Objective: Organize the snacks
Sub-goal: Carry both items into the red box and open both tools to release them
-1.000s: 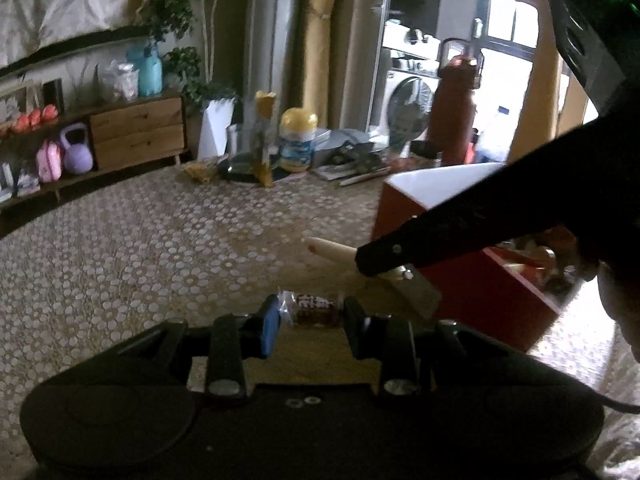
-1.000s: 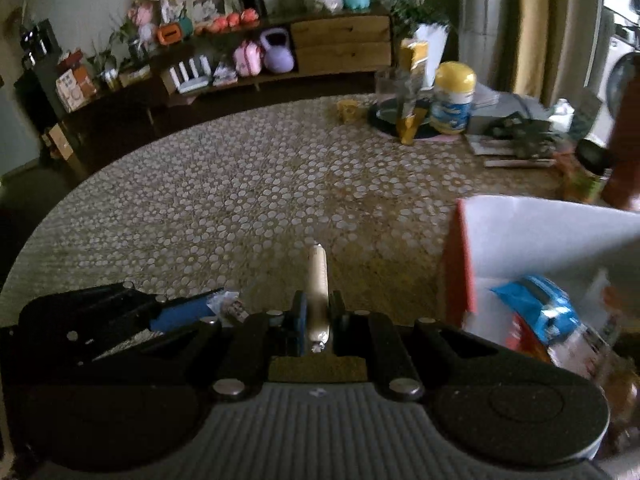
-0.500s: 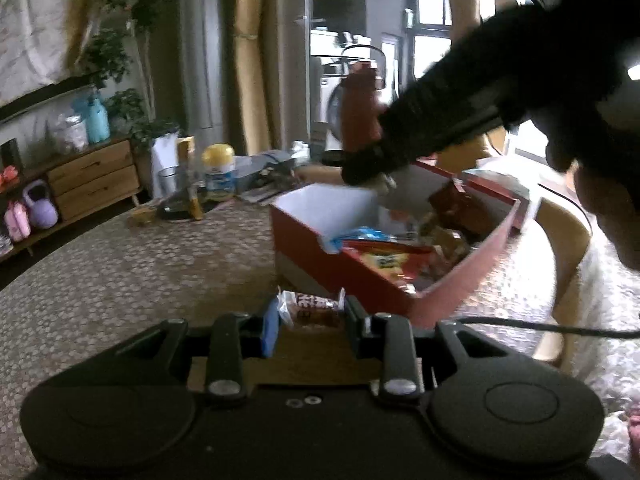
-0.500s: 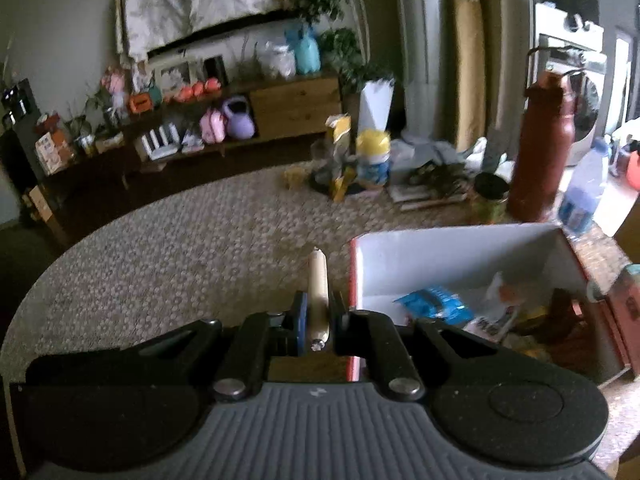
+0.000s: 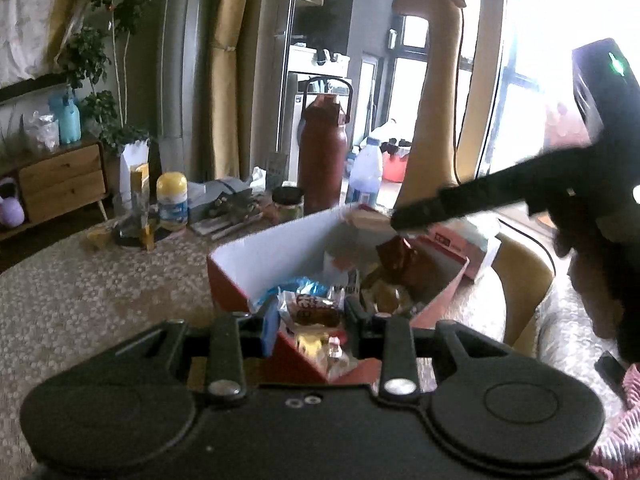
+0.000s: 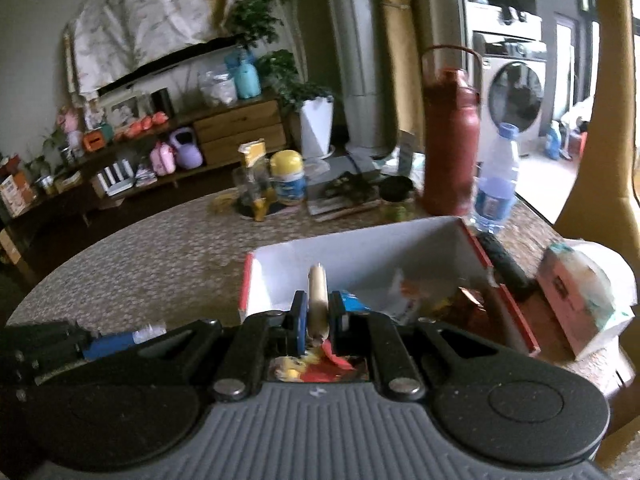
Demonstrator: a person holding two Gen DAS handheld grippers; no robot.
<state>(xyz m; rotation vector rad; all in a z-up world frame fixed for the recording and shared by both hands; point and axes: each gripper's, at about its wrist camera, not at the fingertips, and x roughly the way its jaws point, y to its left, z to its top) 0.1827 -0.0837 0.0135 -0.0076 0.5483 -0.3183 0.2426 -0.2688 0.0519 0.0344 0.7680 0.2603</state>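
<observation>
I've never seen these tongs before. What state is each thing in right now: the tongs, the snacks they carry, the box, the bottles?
Left tongs: shut on a wrapped snack, above the box.
Wrapped snack: gripped crosswise.
Right tongs: shut on a sausage stick.
Sausage stick: gripped, pointing forward over the box.
Red snack box: open, partly filled.
Red flask: upright, lid on.
Water bottle: upright, capped.

Left tool point(image 5: 311, 320) closed around a packet, right tool point(image 6: 318, 318) clamped on a stick, both raised
</observation>
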